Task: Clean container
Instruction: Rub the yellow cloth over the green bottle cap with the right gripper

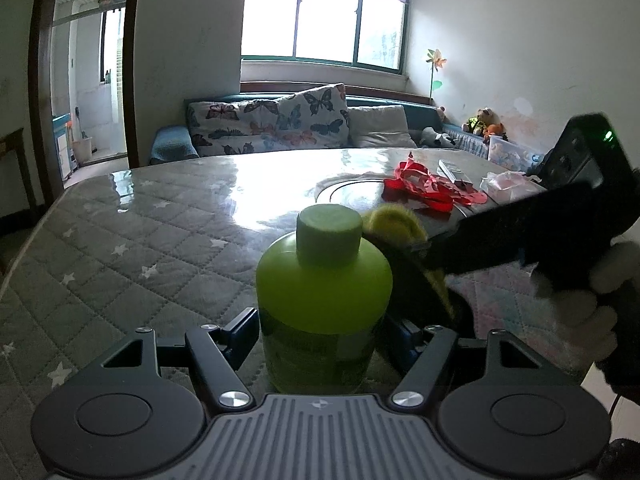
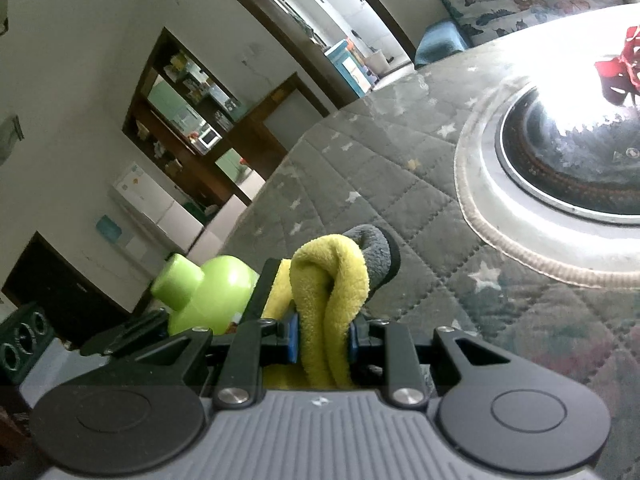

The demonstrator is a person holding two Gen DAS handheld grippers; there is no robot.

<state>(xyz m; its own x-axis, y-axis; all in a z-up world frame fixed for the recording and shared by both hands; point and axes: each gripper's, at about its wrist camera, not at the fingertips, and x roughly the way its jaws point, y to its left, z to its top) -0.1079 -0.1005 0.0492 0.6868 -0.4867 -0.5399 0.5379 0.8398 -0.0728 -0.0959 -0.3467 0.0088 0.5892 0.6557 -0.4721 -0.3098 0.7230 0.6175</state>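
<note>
A lime-green bottle (image 1: 324, 292) with a green cap stands upright between the fingers of my left gripper (image 1: 322, 330), which is shut on its body. In the right wrist view the same bottle (image 2: 212, 292) shows at lower left. My right gripper (image 2: 322, 342) is shut on a folded yellow and grey cloth (image 2: 340, 280), whose bunched end sticks out past the fingertips. In the left wrist view the cloth (image 1: 394, 220) sits against the bottle's right shoulder, and the black body of the right gripper reaches in from the right, held by a gloved hand (image 1: 588, 312).
A quilted grey table cover with white stars (image 1: 152, 240) lies under a glossy sheet. A round glass turntable (image 2: 568, 160) sits in the table's middle, with a red ribbon-like item (image 1: 428, 188) and a plastic bag (image 1: 508, 184) on it. A sofa with butterfly cushions (image 1: 280, 120) stands behind.
</note>
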